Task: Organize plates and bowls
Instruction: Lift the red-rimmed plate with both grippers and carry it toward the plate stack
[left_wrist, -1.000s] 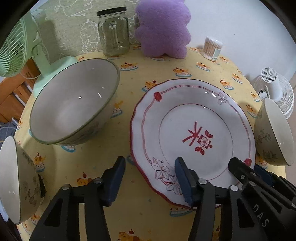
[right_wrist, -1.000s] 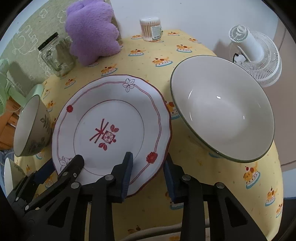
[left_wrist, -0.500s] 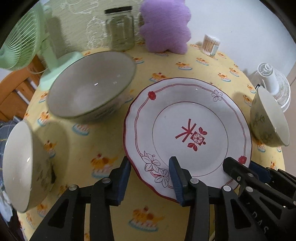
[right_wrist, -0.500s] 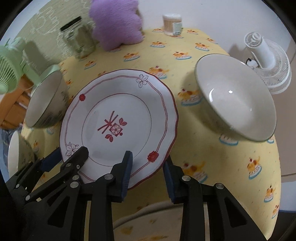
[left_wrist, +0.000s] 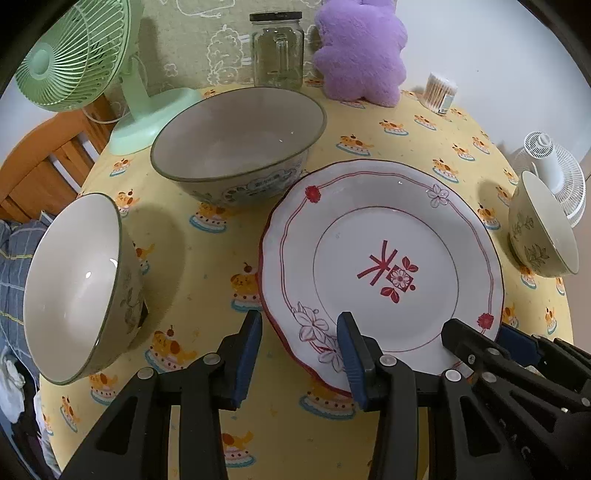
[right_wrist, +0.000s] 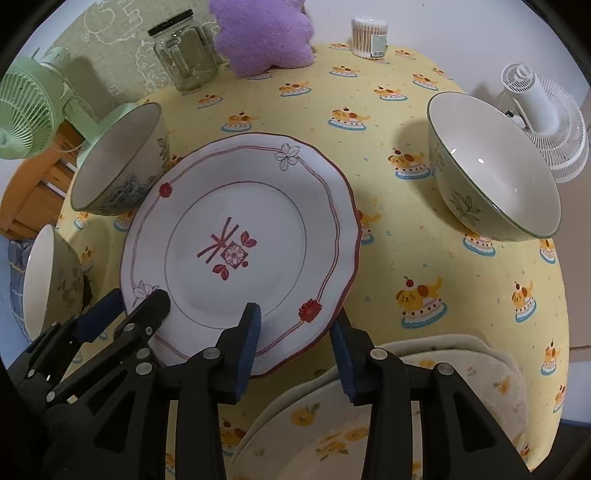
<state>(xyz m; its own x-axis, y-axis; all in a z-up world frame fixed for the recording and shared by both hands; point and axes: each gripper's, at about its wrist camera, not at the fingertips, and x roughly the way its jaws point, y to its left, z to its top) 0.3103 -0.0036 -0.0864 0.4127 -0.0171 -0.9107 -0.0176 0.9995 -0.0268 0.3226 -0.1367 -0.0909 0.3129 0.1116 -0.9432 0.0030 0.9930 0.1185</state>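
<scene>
A white plate with red trim (left_wrist: 384, 258) (right_wrist: 240, 247) is lifted above the yellow tablecloth. My left gripper (left_wrist: 301, 350) straddles its near left rim and my right gripper (right_wrist: 295, 338) its near right rim; both stand open with the rim between the pads. A large grey-rimmed bowl (left_wrist: 236, 144) (right_wrist: 118, 162) sits behind the plate on the left. A small floral bowl (left_wrist: 81, 284) (right_wrist: 51, 280) is at the far left and another (left_wrist: 541, 229) (right_wrist: 491, 166) at the right. A cream plate with orange flowers (right_wrist: 369, 417) lies under my right gripper.
At the back stand a green fan (left_wrist: 74, 51), a glass jar (left_wrist: 277, 48), a purple plush (left_wrist: 358, 48) and a cotton-swab box (left_wrist: 439, 92). A white fan (right_wrist: 539, 114) is off the table's right edge. A wooden chair (left_wrist: 40, 162) is at left.
Both grippers have risen and drawn back with the plate. The bowls and table look smaller and lower. The cream flowered plate has come into the right wrist view.
</scene>
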